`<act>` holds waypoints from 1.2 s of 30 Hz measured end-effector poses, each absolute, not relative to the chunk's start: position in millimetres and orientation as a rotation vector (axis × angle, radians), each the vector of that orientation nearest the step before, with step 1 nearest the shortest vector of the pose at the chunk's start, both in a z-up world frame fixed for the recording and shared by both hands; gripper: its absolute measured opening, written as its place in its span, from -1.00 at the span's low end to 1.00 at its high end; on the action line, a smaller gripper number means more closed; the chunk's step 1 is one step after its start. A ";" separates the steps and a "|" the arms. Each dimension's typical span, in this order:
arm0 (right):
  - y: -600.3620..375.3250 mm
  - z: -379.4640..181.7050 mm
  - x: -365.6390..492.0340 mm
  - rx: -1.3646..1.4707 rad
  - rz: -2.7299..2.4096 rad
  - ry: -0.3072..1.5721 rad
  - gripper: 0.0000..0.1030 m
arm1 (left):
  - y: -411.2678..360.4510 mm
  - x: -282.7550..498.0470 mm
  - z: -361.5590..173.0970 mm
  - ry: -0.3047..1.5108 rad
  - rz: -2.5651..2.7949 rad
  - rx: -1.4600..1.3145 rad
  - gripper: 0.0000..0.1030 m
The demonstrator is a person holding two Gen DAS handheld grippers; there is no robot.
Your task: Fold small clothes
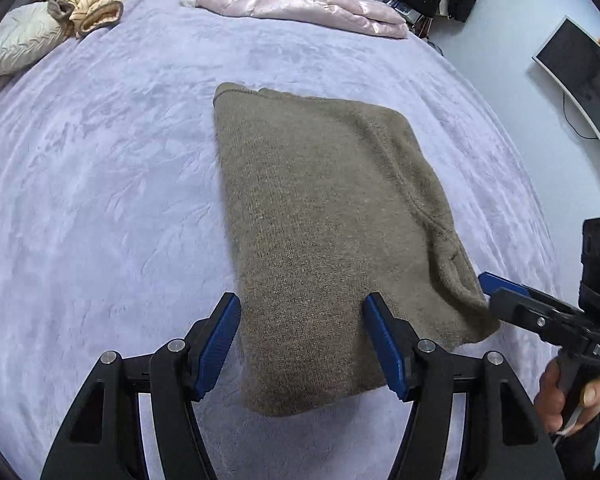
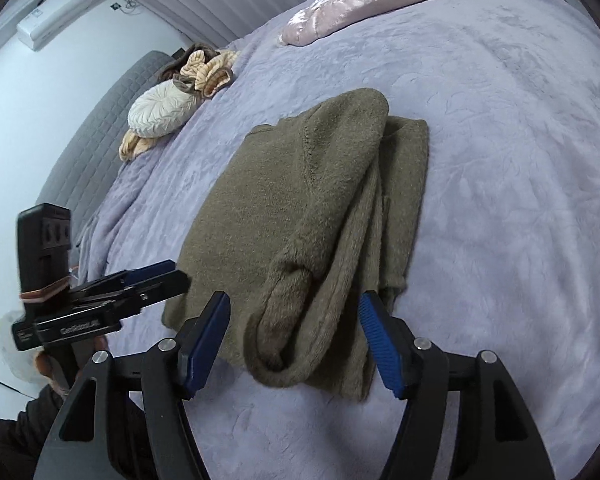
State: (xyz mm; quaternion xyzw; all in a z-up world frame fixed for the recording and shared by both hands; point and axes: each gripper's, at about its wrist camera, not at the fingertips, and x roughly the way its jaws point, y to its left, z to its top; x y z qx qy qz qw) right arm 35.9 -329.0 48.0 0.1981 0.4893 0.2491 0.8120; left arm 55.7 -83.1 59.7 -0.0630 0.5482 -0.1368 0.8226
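While the sweater (image 1: 324,216) is lying half-folded on the bed (image 1: 99,200), both grippers, left gripper (image 1: 300,344) and right gripper (image 2: 295,344), are hovering with fingers open, likely needing to grab its near edge next.

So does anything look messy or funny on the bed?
A little. The brown sweater is folded, but one sleeve bulges in a loose roll at the near edge instead of lying flat. By the pillow, some tan clothes sit in a crumpled heap. The pink jacket lies neatly.
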 end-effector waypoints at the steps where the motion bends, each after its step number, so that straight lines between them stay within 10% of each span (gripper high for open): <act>1: -330.3 47.7 29.0 0.446 0.534 1.035 0.37 | -86.1 55.6 55.7 1.162 -0.278 -0.114 0.26; 8: -307.0 22.5 33.1 0.479 0.473 1.121 0.35 | -87.6 54.1 53.4 1.156 -0.260 -0.101 0.26; 11: -306.3 16.2 36.7 0.538 0.502 1.098 -0.62 | -87.5 58.4 50.1 1.161 -0.224 -0.055 0.27; 13: -312.4 16.7 33.1 0.562 0.488 1.059 -0.70 | -82.7 62.5 36.5 1.199 -0.200 -0.060 0.64; 19: -357.2 -32.8 15.6 0.812 0.435 1.061 -0.74 | -75.4 60.5 24.8 1.236 -0.223 -0.124 0.68; 25: -363.0 20.0 3.3 0.688 0.429 0.939 -0.33 | -78.3 55.8 84.8 1.074 -0.263 -0.115 0.67; 29: -360.9 70.0 10.7 0.613 0.475 0.785 0.49 | -85.2 80.3 95.2 1.055 -0.244 -0.119 0.67; 36: -328.6 21.1 83.7 0.838 0.761 0.972 0.49 | -77.2 112.0 47.7 1.169 -0.125 -0.124 0.68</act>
